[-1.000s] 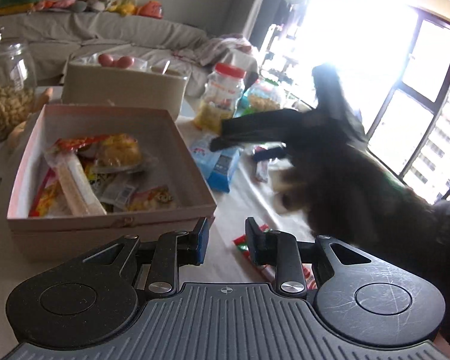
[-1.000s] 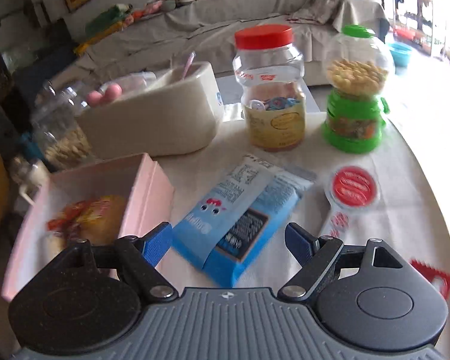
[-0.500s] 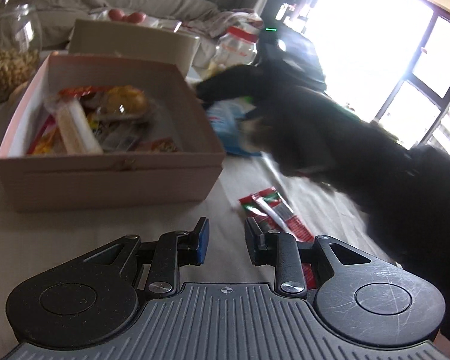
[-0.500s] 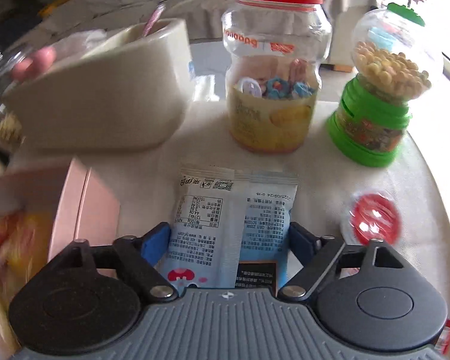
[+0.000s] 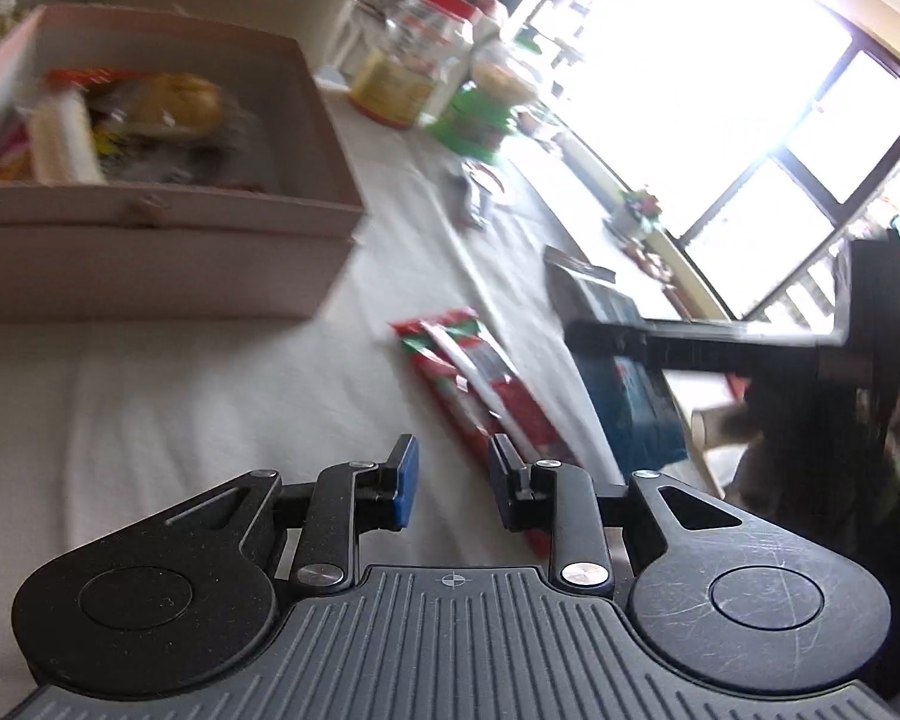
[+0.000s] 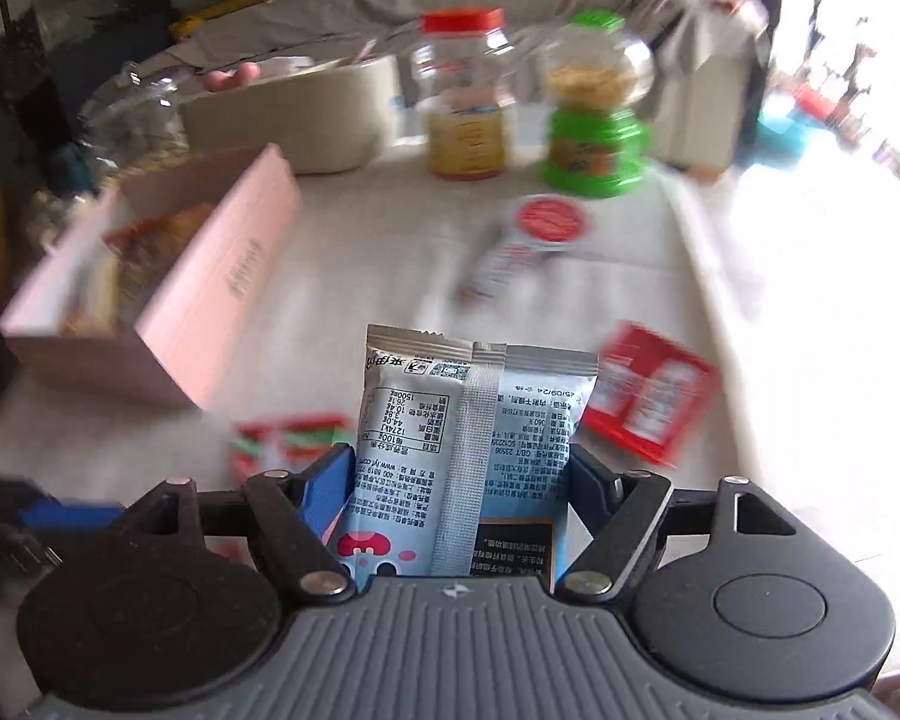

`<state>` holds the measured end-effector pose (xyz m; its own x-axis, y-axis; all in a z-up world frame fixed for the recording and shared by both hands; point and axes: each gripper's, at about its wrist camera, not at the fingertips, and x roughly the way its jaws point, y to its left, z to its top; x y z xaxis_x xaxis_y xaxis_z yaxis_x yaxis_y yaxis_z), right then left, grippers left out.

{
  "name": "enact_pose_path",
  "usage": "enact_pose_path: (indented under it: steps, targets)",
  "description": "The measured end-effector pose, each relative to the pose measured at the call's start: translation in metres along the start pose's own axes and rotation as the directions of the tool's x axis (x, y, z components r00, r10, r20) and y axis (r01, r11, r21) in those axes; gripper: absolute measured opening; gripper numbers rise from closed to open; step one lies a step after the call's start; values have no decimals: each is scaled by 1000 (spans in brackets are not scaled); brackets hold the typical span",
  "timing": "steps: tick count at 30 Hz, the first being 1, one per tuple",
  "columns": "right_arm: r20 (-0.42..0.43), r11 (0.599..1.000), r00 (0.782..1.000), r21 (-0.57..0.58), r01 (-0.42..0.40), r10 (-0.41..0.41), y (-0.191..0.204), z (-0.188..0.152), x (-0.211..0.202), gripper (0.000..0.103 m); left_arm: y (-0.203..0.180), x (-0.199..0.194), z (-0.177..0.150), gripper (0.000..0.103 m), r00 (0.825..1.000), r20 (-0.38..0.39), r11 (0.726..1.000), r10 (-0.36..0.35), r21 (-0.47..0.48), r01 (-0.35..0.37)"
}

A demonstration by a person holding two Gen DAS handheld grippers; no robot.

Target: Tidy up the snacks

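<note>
Now the right hand-held gripper [image 6: 459,483] is carrying a light-blue snack packet [image 6: 471,450] above the counter [image 6: 360,300], its back seam and printed nutrition panel facing the camera, a pink cartoon mark near its lower edge; the packet is sitting between the two jaws, which are opening at this moment while their pads are touching its sides. The left hand-held gripper [image 5: 447,489] is hanging low over the white-covered counter with its jaws narrowly parted and nothing between them, just short of a red-and-green sachet [image 5: 480,372]. In the right wrist view two jars are standing at the far edge, one red-lidded jar [image 6: 465,120] and one green-based dispenser [image 6: 594,132], beside one cream tub [image 6: 306,114]; one pink box [image 6: 150,312] is holding several wrapped snacks, one round red-topped pack [image 6: 528,240] is lying in the middle, and one red sachet [image 6: 654,390] is resting to the right of the packet. A second earlier the blue packet was lying flat on the counter beside the pink box with the right jaws spread around it; it is now riding upright in them, clear of the cloth. The left gripper is sitting lower and closer to the red-and-green sachet than it was then, at the same narrow gap.
</note>
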<state>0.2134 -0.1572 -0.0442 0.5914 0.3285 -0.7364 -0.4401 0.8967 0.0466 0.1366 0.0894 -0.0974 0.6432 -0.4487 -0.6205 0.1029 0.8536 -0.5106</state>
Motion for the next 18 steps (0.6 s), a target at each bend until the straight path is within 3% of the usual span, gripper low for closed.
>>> enact_pose_path:
  steps: [2,6,12,15,18]
  targets:
    - [19,999,999,-8,-33,34,-6,-17,-10,89,-5,7,-1,30,1000,-14,1000,-4,-6,4]
    - [38,993,994,57,-105,103,-19,-36,-18,89,-16,15,-4,30,1000,-15,1000,1,-27,-1]
    - [146,996,986,65,67,-75,-22,-63,-37,89,-27,22,-2,30,996,10,995,86,-55,-85]
    - [157,991,984,117,70,-88,-32,-74,-37,89,-48,27,3,30,994,26,994,110,20,-111]
    - [174,973,980,224,55,-96,-47,-89,-37,89,-85,40,1,30,988,45,969,151,190,-156]
